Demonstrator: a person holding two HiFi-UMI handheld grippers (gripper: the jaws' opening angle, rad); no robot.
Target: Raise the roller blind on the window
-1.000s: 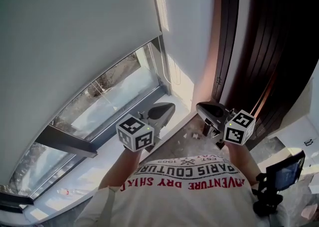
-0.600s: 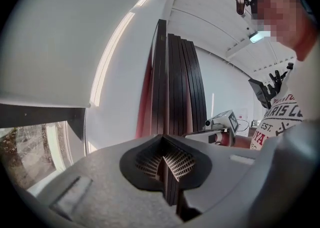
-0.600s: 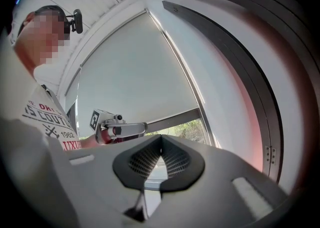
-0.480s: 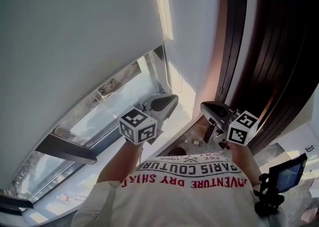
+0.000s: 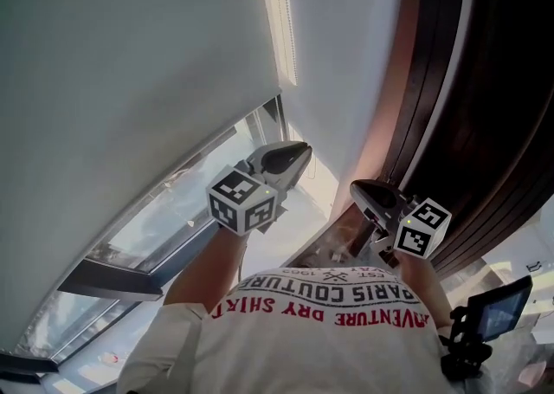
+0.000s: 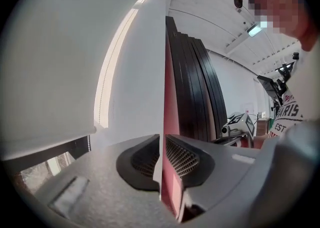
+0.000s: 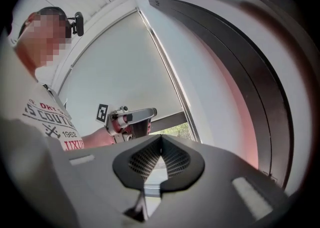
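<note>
The white roller blind (image 5: 130, 63) covers most of the window, and its bottom edge leaves a strip of glass (image 5: 173, 202) bare. Its bead chain (image 5: 283, 29) hangs down the blind's right edge, seen too in the left gripper view as a chain (image 6: 107, 71) and in the right gripper view as a chain (image 7: 172, 79). My left gripper (image 5: 294, 154) is level, just below the blind's lower right corner and apart from the chain. Its jaws (image 6: 163, 137) have just been opening to a narrow gap with nothing in it. My right gripper (image 5: 359, 189) is lower and to the right, shut (image 7: 161, 139) on nothing.
A white wall (image 5: 346, 63) stands right of the window, then dark wooden panels (image 5: 467, 106). The sill (image 5: 303, 202) lies under the left gripper. A black device on a stand (image 5: 498, 314) is at the lower right. Small debris (image 5: 342, 249) lies on the floor.
The left gripper has risen toward the blind's lower right corner. The right gripper has shifted slightly right and lower in the view.
</note>
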